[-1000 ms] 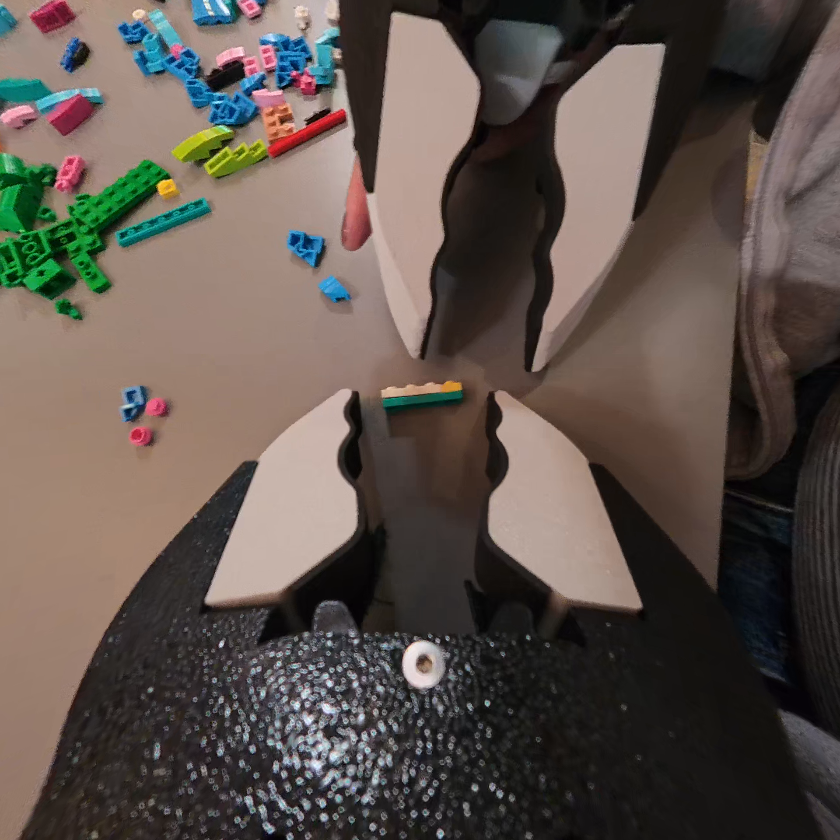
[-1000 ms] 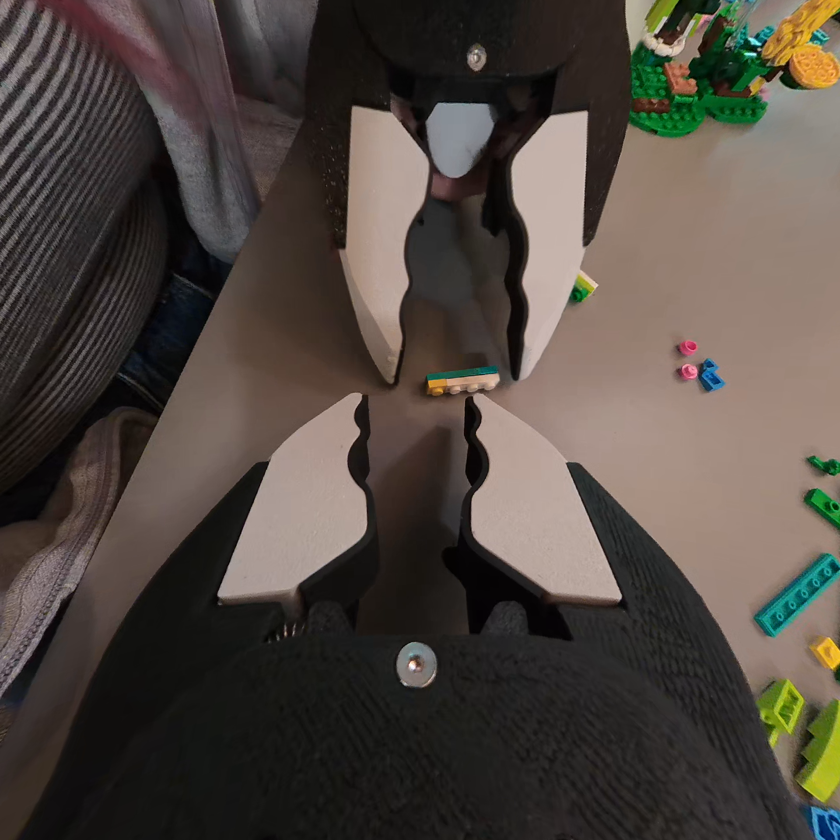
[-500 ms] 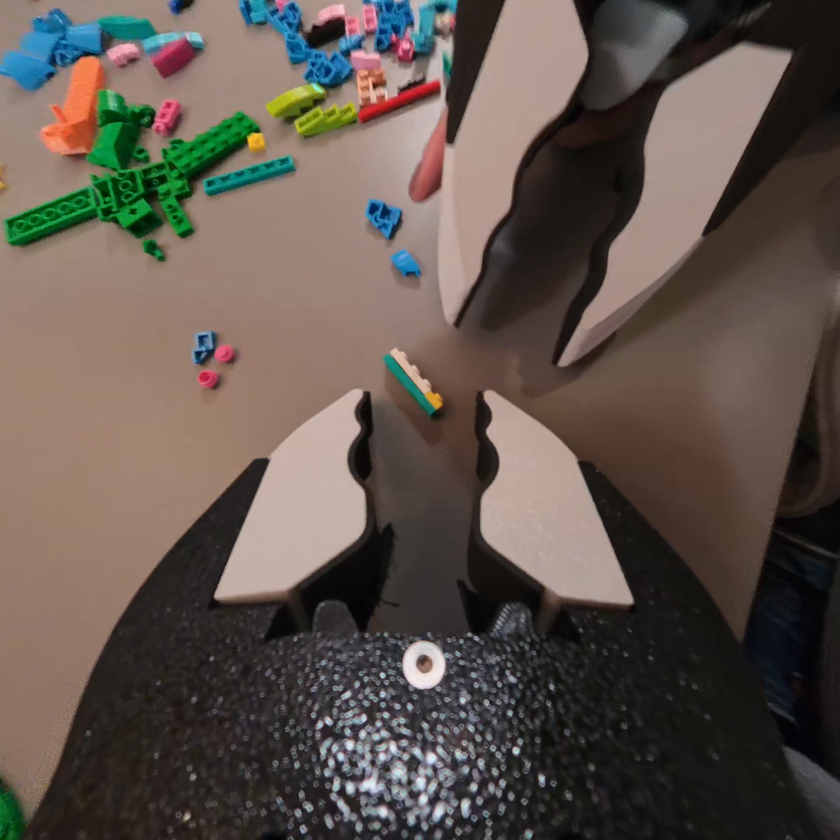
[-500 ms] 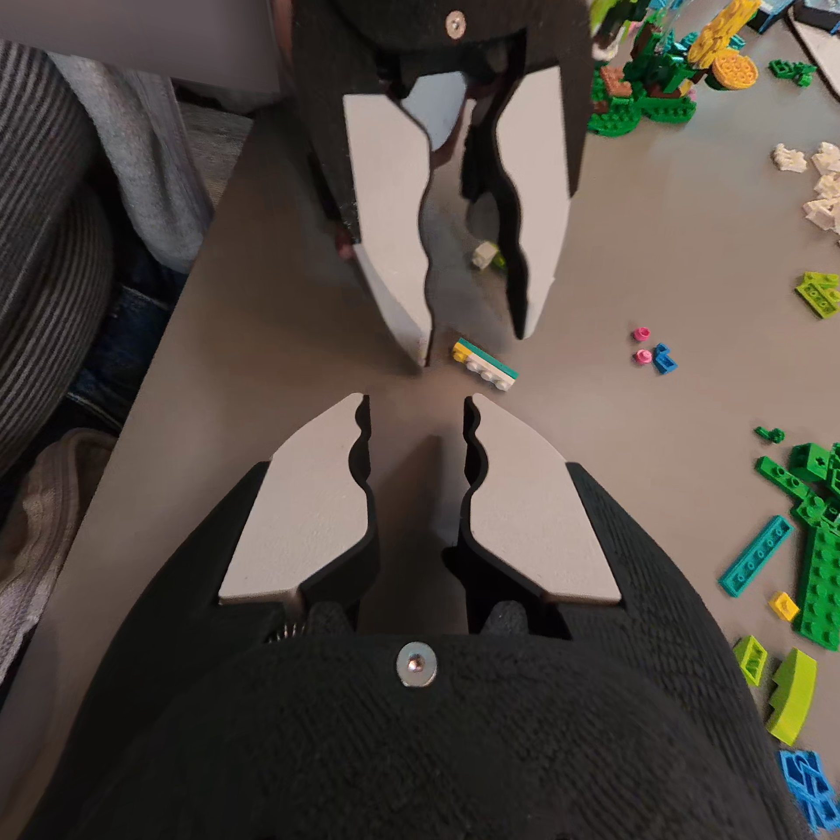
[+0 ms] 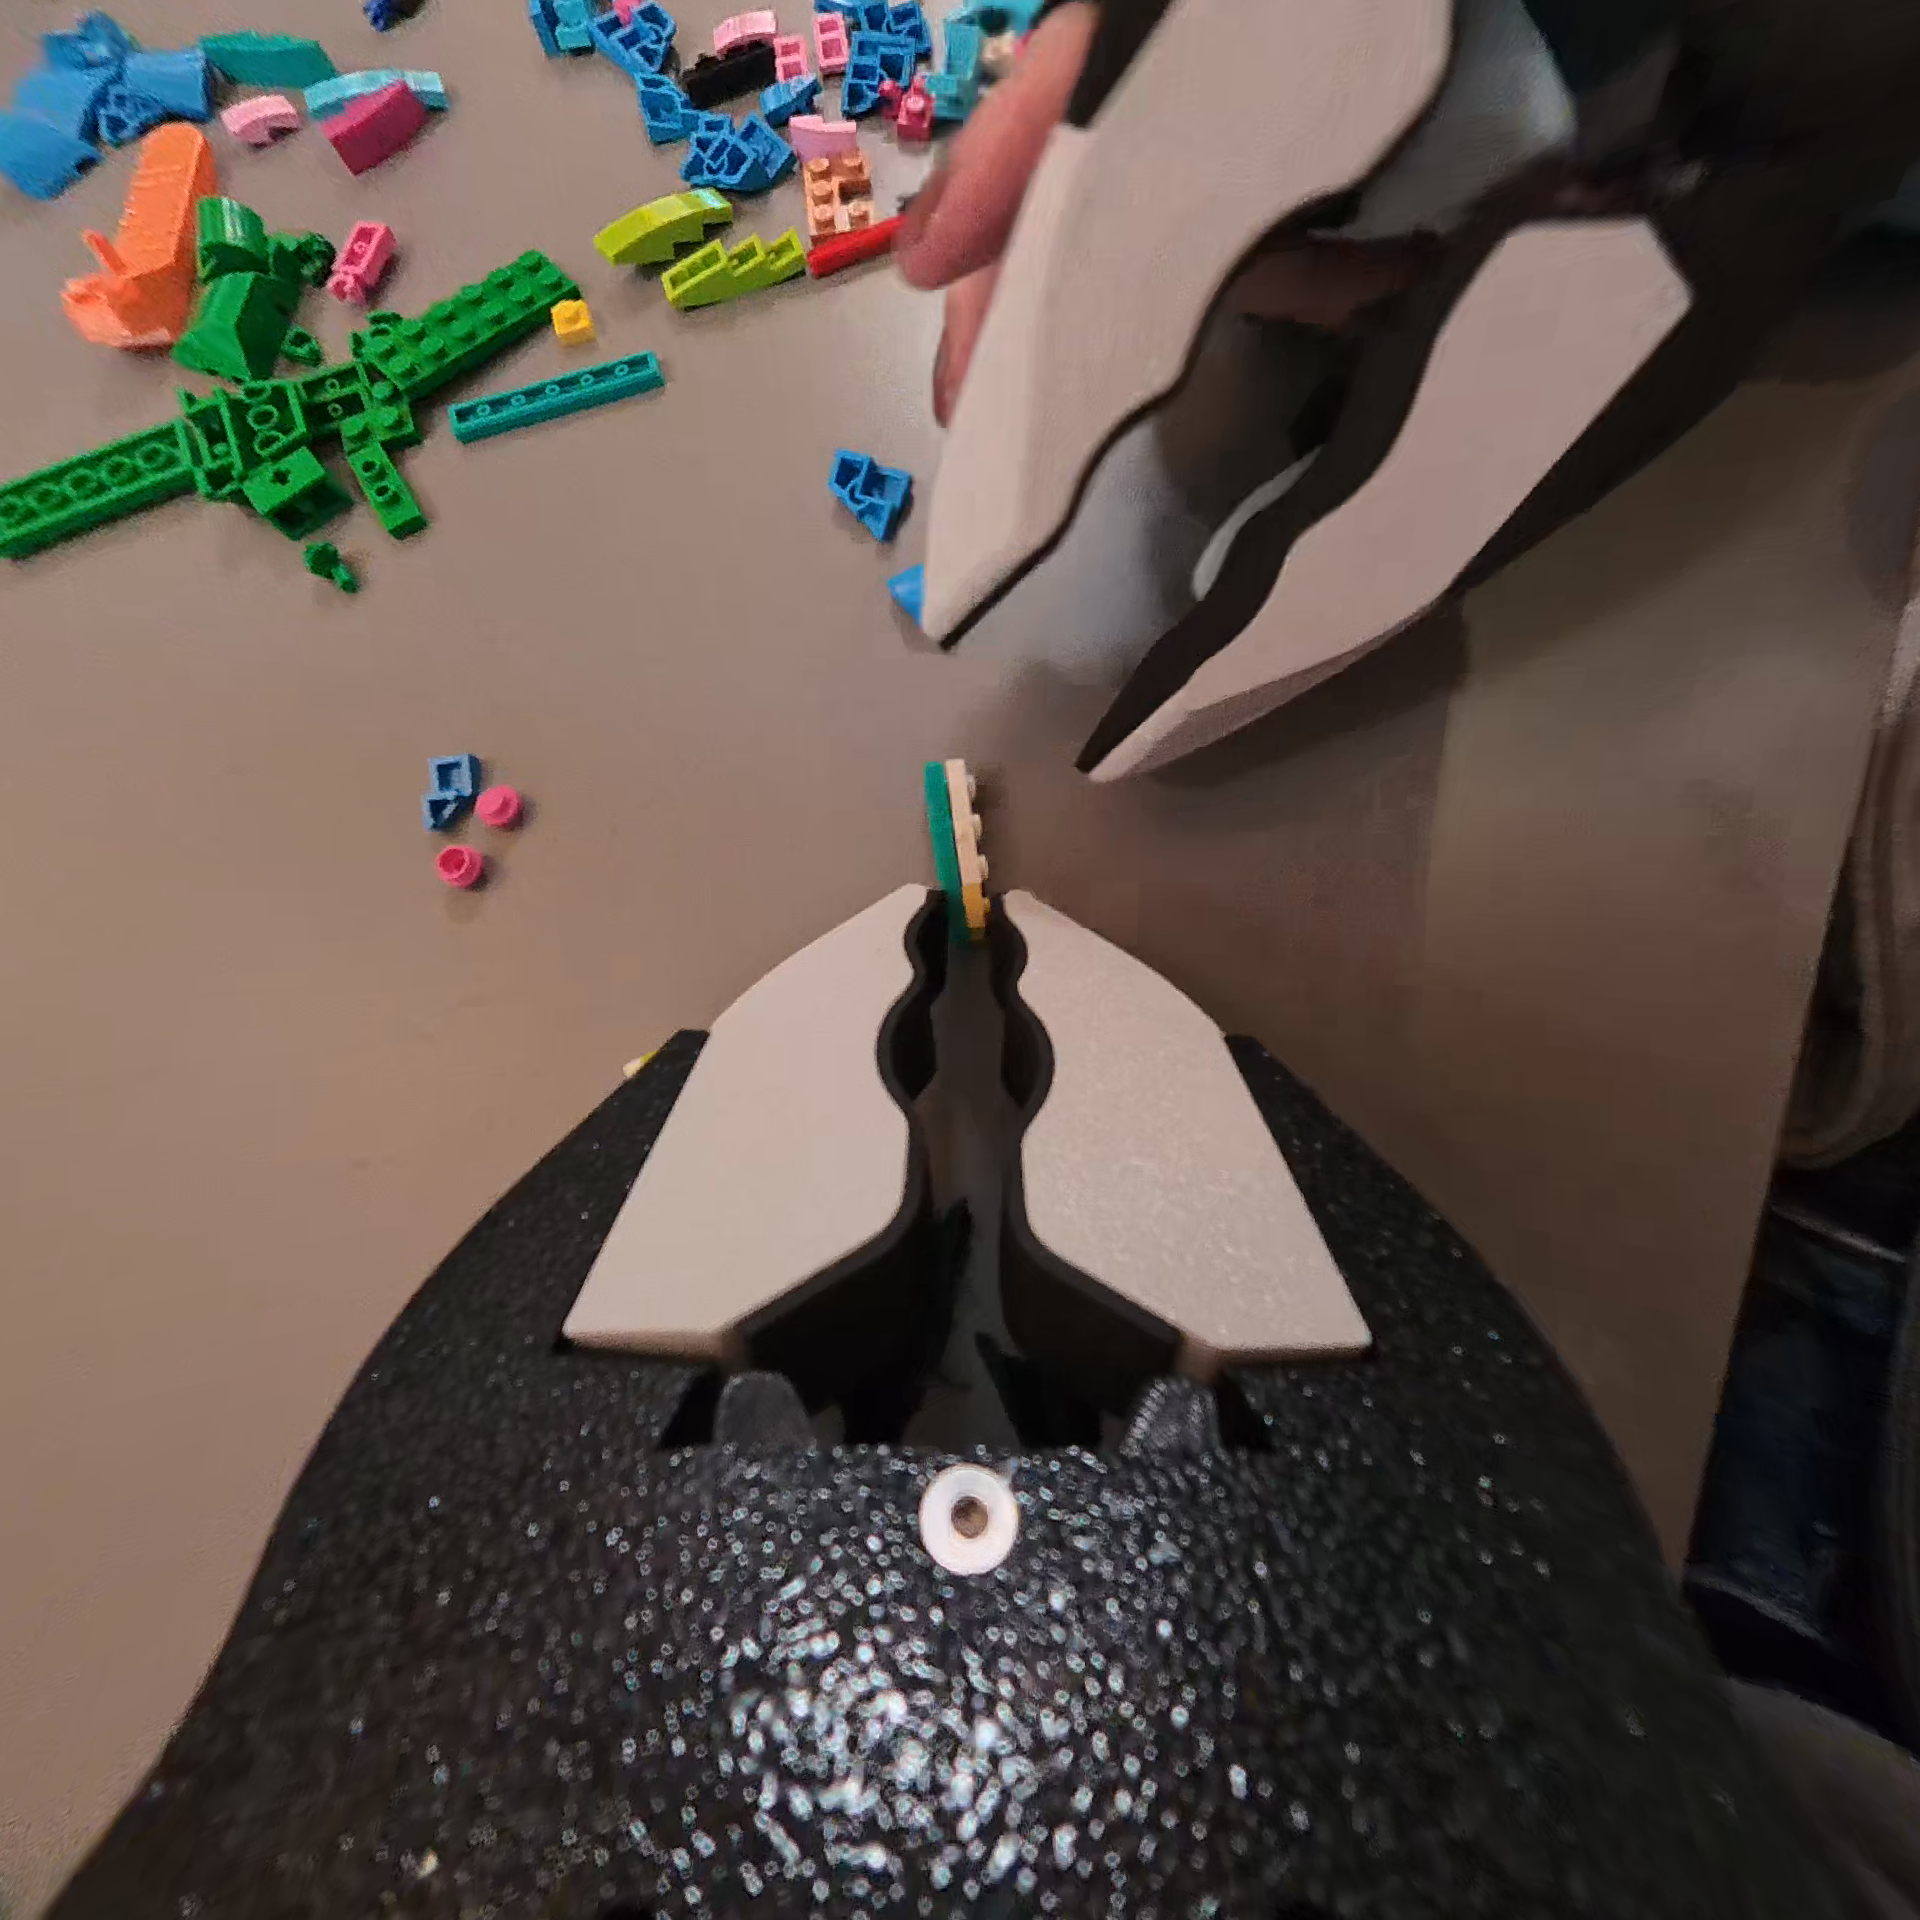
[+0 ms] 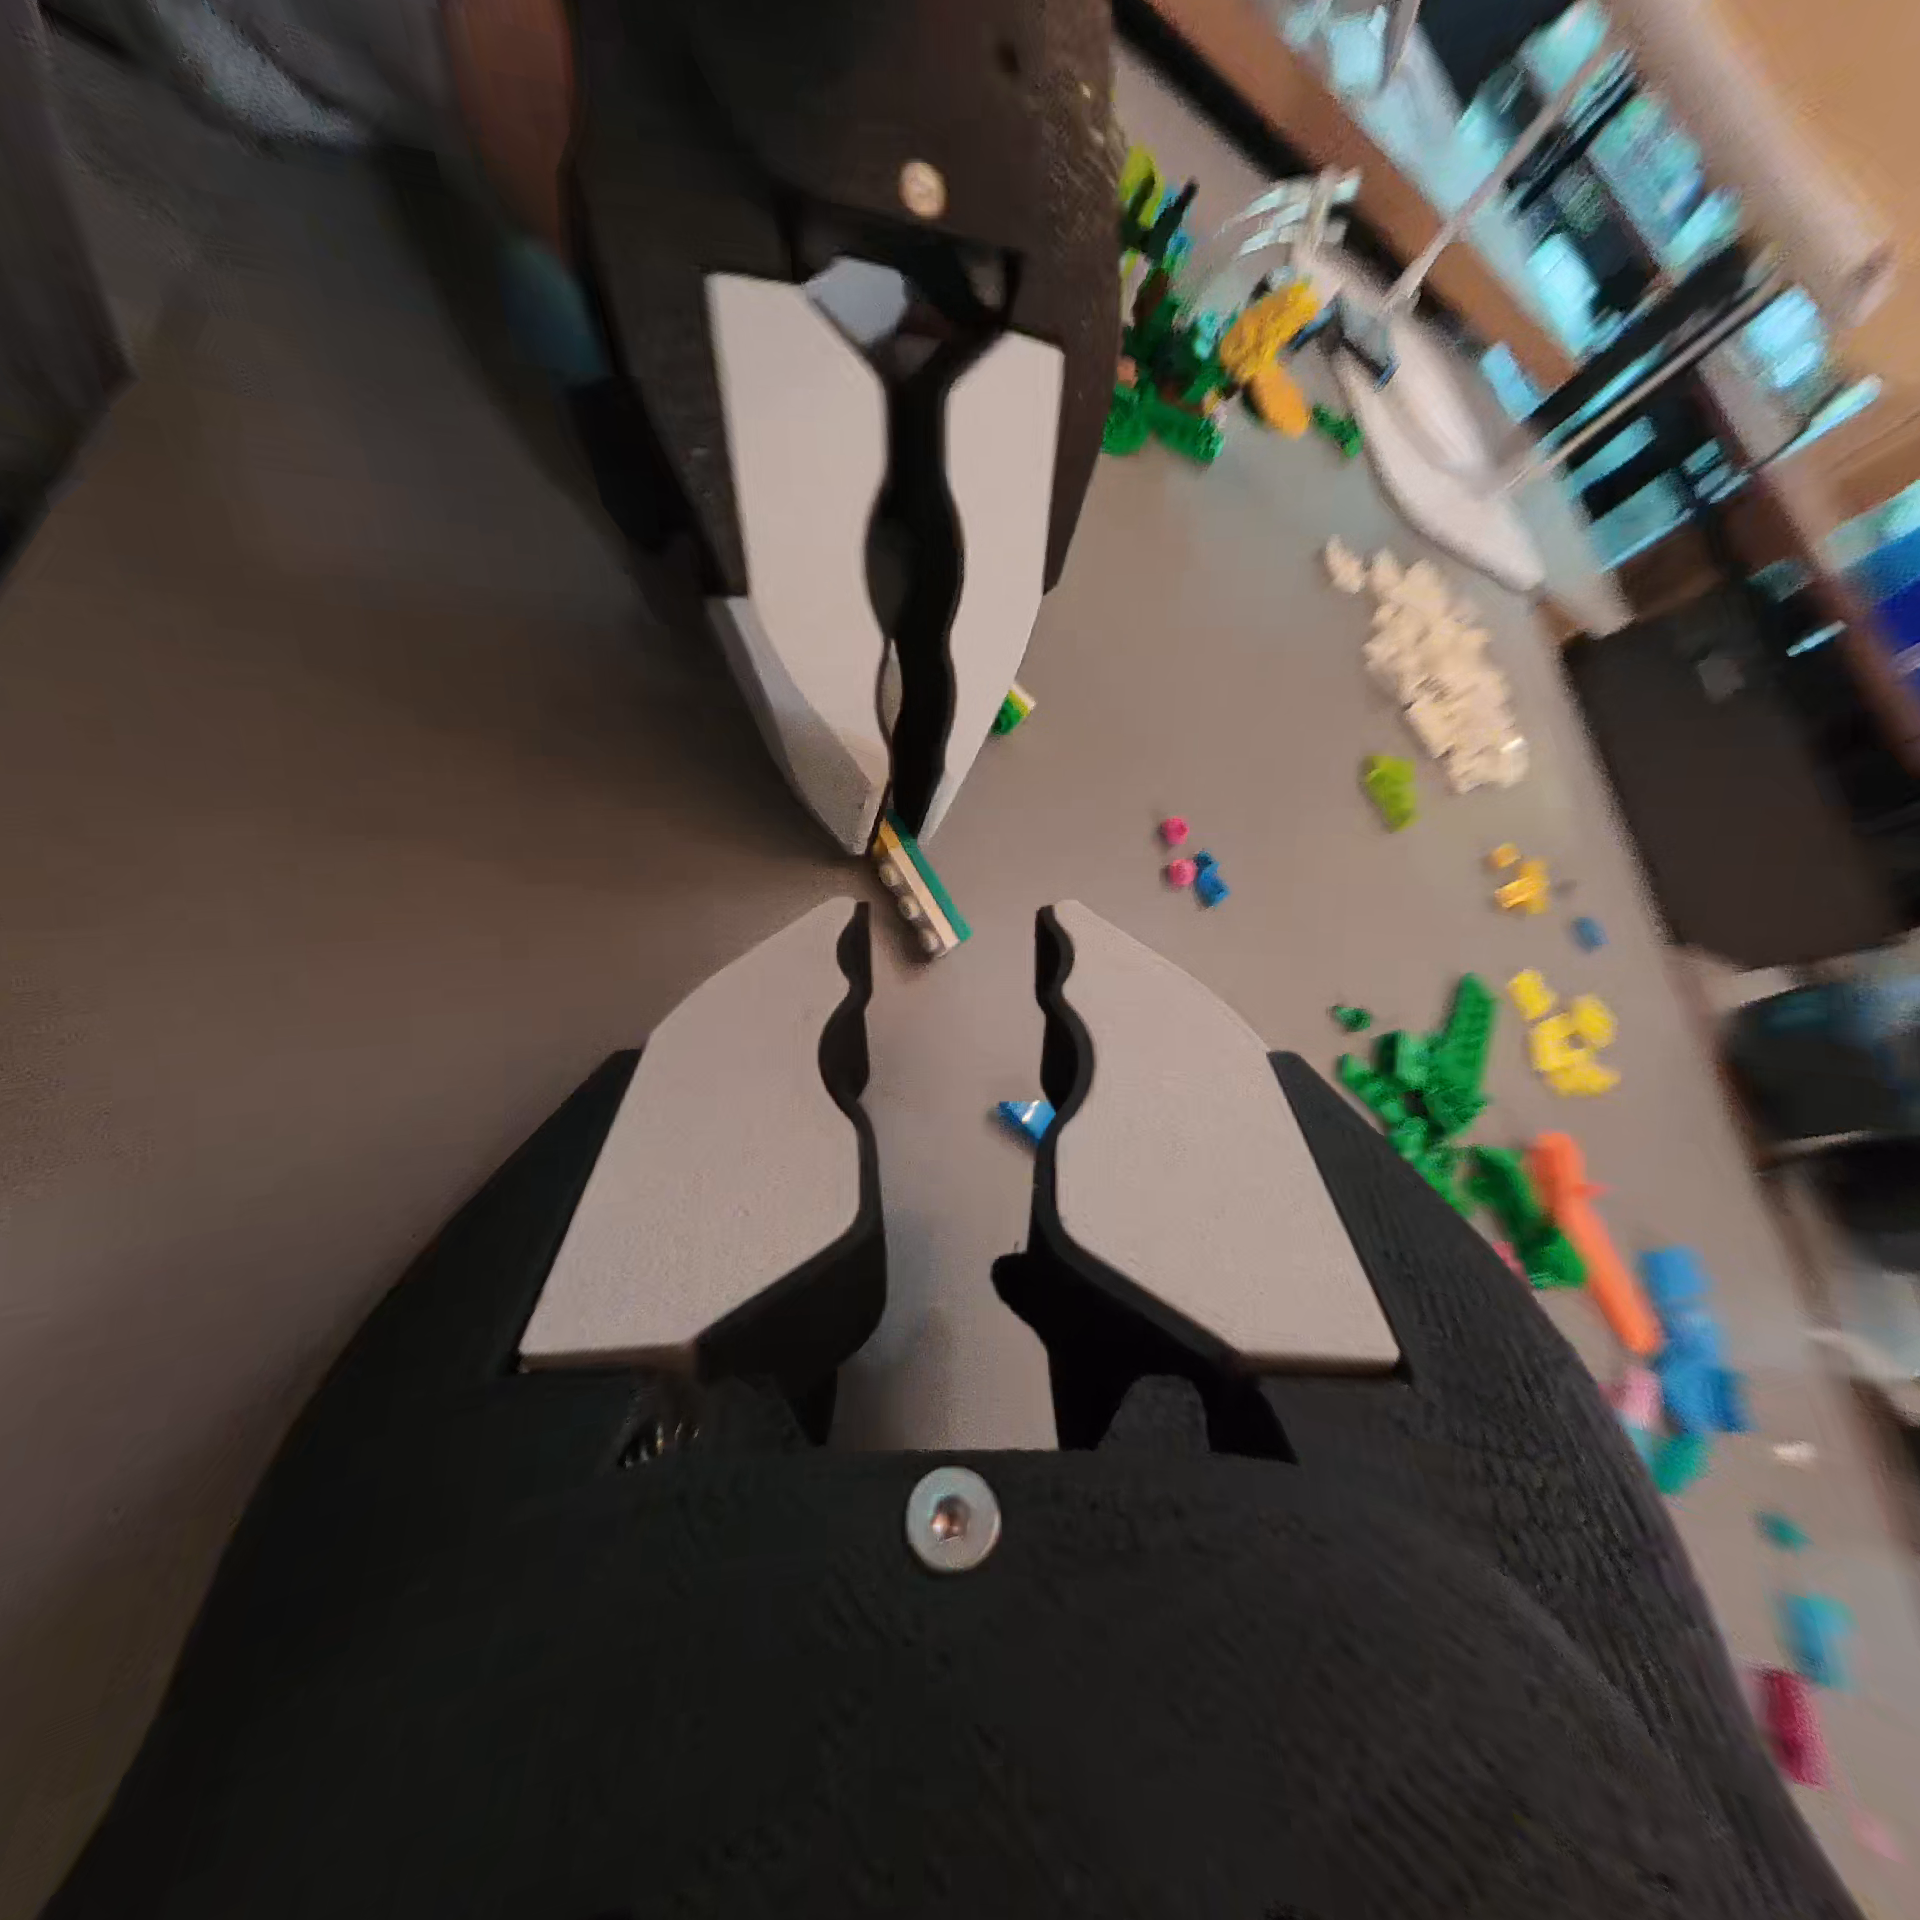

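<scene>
Here the left tongs (image 5: 961,904) have their tips nearly closed on the near, yellow end of a small stacked plate piece (image 5: 958,831), a teal strip with a cream strip and a yellow tile pressed against it. In the left wrist view the piece sits at the centre of the frame, stood on edge with its long axis running straight away from the camera toward the top of the frame, teal face to the left and studs to the right. In the right wrist view the same piece (image 6: 920,894) slants from the left tongs' tips at upper left down to lower right, its free end just above the gap of the right tongs (image 6: 945,920).

The right tongs stand wide apart with nothing between the pads; in the left wrist view they reach in from the upper right, tilted, tips pointing down-left and near the piece without touching it. A fingertip of the hand (image 5: 961,197) holding them shows beside them.

The grey table (image 5: 260,1039) carries scattered bricks in the upper left: a green plate assembly (image 5: 281,416), a teal bar (image 5: 556,395), two pink studs (image 5: 478,836) beside a small blue piece (image 5: 449,790).
</scene>
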The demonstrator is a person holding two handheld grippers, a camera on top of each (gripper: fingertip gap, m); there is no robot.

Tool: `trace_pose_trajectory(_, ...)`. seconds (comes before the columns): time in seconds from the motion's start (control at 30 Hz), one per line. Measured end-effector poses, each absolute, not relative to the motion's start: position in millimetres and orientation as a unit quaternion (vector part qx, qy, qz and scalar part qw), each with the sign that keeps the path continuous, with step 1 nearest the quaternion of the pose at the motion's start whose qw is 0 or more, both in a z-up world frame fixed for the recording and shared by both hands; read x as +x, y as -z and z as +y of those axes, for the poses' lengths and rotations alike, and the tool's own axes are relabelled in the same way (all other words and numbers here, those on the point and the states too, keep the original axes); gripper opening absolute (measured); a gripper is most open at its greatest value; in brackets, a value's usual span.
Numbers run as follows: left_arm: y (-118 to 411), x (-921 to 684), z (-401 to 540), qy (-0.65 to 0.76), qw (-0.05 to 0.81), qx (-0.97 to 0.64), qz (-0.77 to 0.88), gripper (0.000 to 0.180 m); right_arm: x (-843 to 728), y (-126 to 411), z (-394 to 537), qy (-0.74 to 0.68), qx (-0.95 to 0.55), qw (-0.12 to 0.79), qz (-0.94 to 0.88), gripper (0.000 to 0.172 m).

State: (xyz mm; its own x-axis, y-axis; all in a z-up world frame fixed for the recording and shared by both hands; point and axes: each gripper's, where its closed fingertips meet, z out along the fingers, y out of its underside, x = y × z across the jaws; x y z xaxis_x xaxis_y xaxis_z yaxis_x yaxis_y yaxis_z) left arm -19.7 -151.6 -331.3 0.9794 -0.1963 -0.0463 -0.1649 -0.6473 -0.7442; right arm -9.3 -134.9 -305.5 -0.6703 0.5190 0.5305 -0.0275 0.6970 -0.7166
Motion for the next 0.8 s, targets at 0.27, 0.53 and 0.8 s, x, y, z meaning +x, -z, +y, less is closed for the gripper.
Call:
trace_pose_trajectory(0.27,304,-6,-151,0.212,0.455,-0.865,0.019,0.008,-10,296,-142,-0.235,0.028,0.549,-0.802,0.023)
trace_pose_trajectory(0.53,297,-5,-149,0.241,0.474,-0.847,0.002,0.007,-11,295,-141,-0.150,0.095,0.599,-0.780,0.006)
trace_pose_trajectory(0.8,298,-5,-146,0.210,0.483,-0.850,0.015,0.008,-12,291,-139,-0.156,0.083,0.608,-0.774,0.006)
